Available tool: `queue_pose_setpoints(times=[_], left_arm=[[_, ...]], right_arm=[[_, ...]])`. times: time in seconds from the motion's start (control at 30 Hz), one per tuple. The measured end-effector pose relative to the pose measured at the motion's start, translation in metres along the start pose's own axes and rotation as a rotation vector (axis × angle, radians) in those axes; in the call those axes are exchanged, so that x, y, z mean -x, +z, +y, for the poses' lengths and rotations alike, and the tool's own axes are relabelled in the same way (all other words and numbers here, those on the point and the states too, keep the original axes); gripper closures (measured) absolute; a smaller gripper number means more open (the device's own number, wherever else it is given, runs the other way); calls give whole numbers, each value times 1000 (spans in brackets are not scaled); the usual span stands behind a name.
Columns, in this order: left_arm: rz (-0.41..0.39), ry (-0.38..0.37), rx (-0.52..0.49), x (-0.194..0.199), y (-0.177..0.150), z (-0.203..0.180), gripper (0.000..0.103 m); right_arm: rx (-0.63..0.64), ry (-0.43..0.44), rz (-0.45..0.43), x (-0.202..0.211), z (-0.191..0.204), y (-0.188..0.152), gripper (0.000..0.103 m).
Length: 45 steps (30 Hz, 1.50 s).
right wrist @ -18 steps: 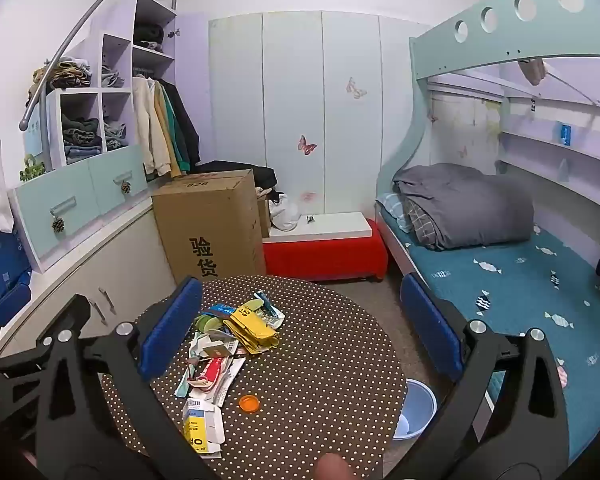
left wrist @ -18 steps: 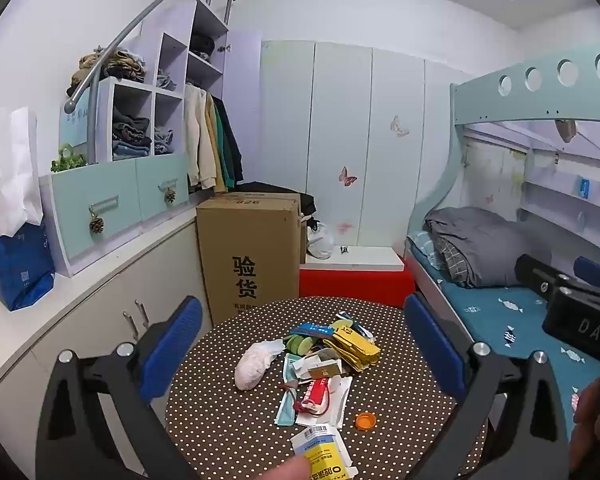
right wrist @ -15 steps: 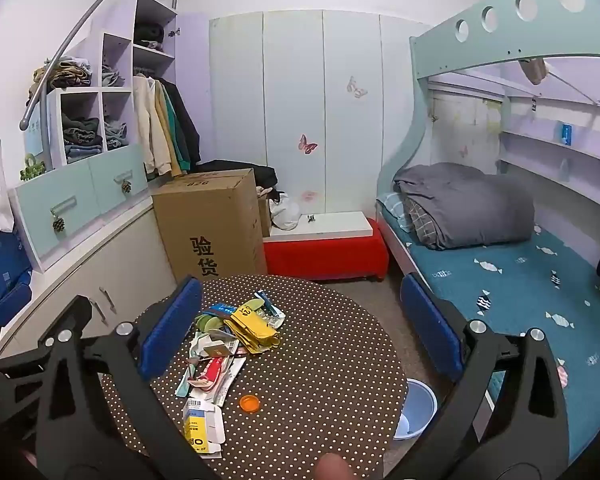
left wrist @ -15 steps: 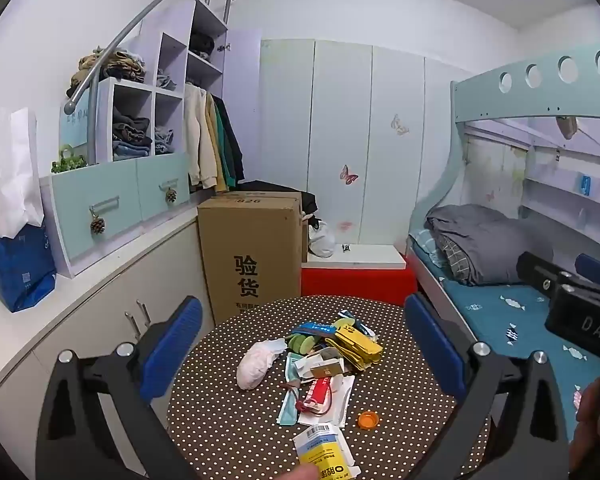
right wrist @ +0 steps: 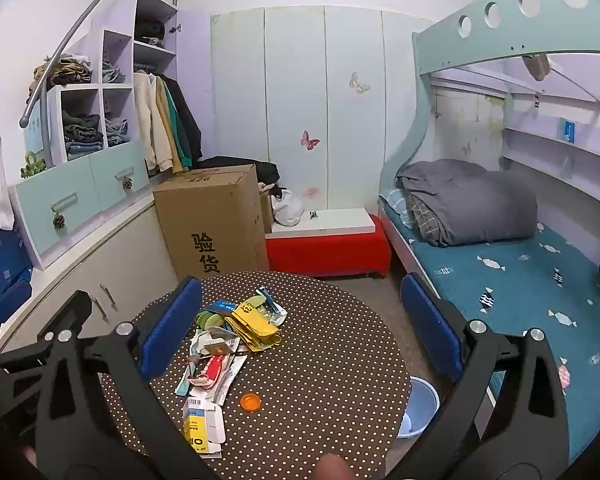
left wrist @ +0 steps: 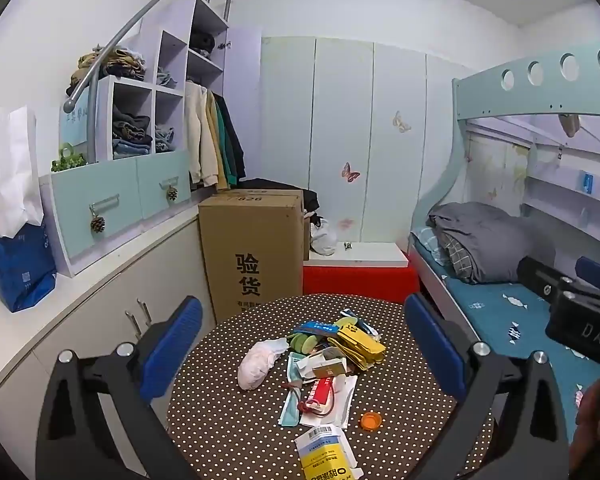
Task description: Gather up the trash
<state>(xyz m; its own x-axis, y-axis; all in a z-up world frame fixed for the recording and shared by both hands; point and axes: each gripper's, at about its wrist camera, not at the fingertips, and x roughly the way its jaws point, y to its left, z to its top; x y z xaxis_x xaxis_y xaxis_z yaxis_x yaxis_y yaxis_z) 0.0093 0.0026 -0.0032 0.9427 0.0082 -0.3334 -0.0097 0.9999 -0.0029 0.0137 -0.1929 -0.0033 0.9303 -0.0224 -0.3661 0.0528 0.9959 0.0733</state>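
Note:
A pile of trash lies on a round brown polka-dot table (left wrist: 228, 420) (right wrist: 332, 360): a crumpled white tissue (left wrist: 258, 362), yellow wrappers (left wrist: 358, 342) (right wrist: 254, 322), a red packet (left wrist: 322, 394) (right wrist: 212, 366), an orange cap (left wrist: 371, 421) (right wrist: 250, 402) and a yellow and white box (left wrist: 326, 458) (right wrist: 198, 428). My left gripper (left wrist: 300, 356) is open and empty above the table's near side. My right gripper (right wrist: 298, 328) is open and empty, to the right of the left one.
A tall cardboard box (left wrist: 252, 252) stands behind the table. A red bench (right wrist: 328, 248) is beyond it. A bunk bed (right wrist: 500, 264) runs along the right. A pale blue bin (right wrist: 420, 404) sits on the floor right of the table. Cabinets line the left wall.
Both views have shifted only slightly; the left gripper has drifted a little back and up. Nothing was taken hold of.

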Motion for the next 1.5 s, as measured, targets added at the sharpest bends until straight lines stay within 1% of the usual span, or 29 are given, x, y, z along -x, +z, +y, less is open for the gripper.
queue_pose_setpoints(times=[0.2,0.57,1.0,1.2,1.37,1.5], left_arm=[[2,-2,9,-4,0,7,4],[-3,-4,0,-5,0,3,4],[12,-12,3,-9,-6,-2,4],[42,-12,6,-15,-15,-2,4],[94,2,5,-26,-30,0,4],[144,18,8,-37,-44,5,4]], right_arm=[[1,2,4,-4,3,-2,6],[-3,-7,2,-4,0,-3,6],[-4,-6,7,-4,-1,-2,6],[-3,-4,26,-10,-4,-3,6],[0,4,50,-18,-6,-8,6],[5,4,88,-33,-7,-16,6]])
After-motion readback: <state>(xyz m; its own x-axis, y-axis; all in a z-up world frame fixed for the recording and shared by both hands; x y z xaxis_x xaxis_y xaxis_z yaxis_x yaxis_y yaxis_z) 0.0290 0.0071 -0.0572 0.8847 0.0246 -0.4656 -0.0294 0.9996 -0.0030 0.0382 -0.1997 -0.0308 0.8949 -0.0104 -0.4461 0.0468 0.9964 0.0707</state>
